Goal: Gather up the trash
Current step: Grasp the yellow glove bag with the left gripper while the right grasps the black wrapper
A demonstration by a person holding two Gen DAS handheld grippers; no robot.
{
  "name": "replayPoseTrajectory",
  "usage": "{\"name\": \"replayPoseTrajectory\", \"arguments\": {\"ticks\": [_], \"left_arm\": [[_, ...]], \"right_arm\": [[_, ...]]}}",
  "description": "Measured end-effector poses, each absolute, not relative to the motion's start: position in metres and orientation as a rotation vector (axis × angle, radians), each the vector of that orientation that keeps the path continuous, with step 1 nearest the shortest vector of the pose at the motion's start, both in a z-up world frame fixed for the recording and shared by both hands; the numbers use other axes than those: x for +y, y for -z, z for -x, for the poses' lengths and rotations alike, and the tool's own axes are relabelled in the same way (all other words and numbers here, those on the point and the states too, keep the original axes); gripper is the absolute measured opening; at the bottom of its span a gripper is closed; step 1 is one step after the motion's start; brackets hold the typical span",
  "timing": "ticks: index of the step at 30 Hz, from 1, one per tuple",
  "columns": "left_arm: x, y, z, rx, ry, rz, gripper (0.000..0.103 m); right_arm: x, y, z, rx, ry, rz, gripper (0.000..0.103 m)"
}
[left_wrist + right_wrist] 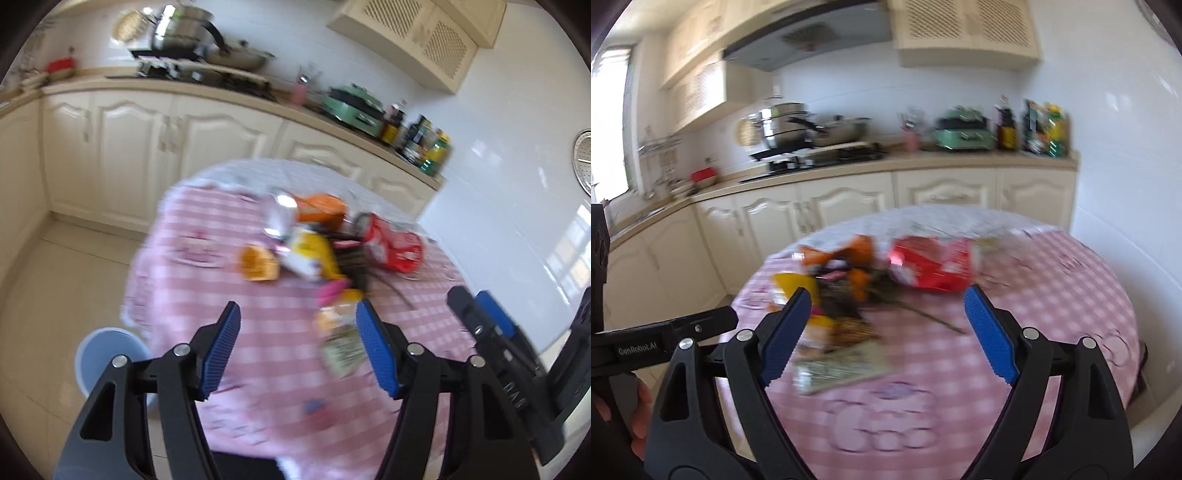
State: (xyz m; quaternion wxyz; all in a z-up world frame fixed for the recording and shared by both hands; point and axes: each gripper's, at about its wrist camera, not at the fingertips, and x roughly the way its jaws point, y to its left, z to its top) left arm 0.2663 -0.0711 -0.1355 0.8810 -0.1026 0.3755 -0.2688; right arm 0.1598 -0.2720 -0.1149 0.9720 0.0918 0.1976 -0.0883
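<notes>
Both jaws open, empty, blue bin (pixel 107 350) contents unseen

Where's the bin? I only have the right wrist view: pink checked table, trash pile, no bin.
Observer: The left wrist view shows a light blue bin on the floor, beside the table, at that picture's lower left.
Operator: Left jaws holding anything?
Observer: No. The left gripper is open, and nothing is between its jaws.
</notes>
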Motion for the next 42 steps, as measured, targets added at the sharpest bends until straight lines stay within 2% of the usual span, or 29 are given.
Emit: {"name": "replayPoseTrajectory", "arguments": {"ticks": [8, 10, 11, 14, 23, 30, 31, 32, 33, 34, 35, 37, 42], "left_arm": [[-0.127, 0.157, -0.299, 0.861, 0.522, 0.162, 0.063], [-0.125, 0.16, -0.304, 0.872, 0.528, 0.155, 0.052], [-0.128, 0.162, -0.305, 0.883, 0.551, 0.154, 0.034], [-0.125, 0.16, -0.303, 0.841, 0.567, 0.148, 0.029], [-0.067, 0.125, -0.265, 0.659, 0.445, 0.144, 0.028], [-0.034, 0.124, -0.259, 0.653, 0.383, 0.143, 0.028], [-0.031, 0.125, -0.259, 0.657, 0.38, 0.143, 0.028], [-0.028, 0.125, -0.258, 0.658, 0.38, 0.145, 0.028], [-0.026, 0.126, -0.257, 0.658, 0.38, 0.147, 0.028], [-0.024, 0.126, -0.257, 0.659, 0.38, 0.149, 0.028], [-0.022, 0.127, -0.256, 0.659, 0.381, 0.152, 0.028], [-0.016, 0.128, -0.255, 0.656, 0.383, 0.161, 0.028], [-0.001, 0.128, -0.255, 0.649, 0.378, 0.194, 0.028]], "right_arm": [[-0.302, 0.138, -0.168, 0.468, 0.185, -0.217, 0.084], [-0.303, 0.141, -0.173, 0.48, 0.178, -0.221, 0.084], [-0.303, 0.142, -0.174, 0.485, 0.176, -0.224, 0.084], [-0.302, 0.143, -0.182, 0.498, 0.16, -0.232, 0.084], [-0.258, 0.14, -0.224, 0.594, 0.05, -0.111, 0.084], [-0.217, 0.149, -0.267, 0.753, -0.022, -0.02, 0.084], [-0.217, 0.151, -0.269, 0.757, -0.016, -0.016, 0.081], [-0.217, 0.151, -0.272, 0.764, -0.007, -0.015, 0.074], [-0.218, 0.152, -0.274, 0.773, -0.003, -0.019, 0.045], [-0.22, 0.153, -0.274, 0.777, -0.006, -0.032, 0.04], [-0.22, 0.154, -0.272, 0.773, -0.006, -0.03, 0.037], [-0.221, 0.15, -0.266, 0.747, 0.006, -0.02, 0.024], [-0.222, 0.136, -0.251, 0.655, 0.022, -0.02, 0.015]]}}
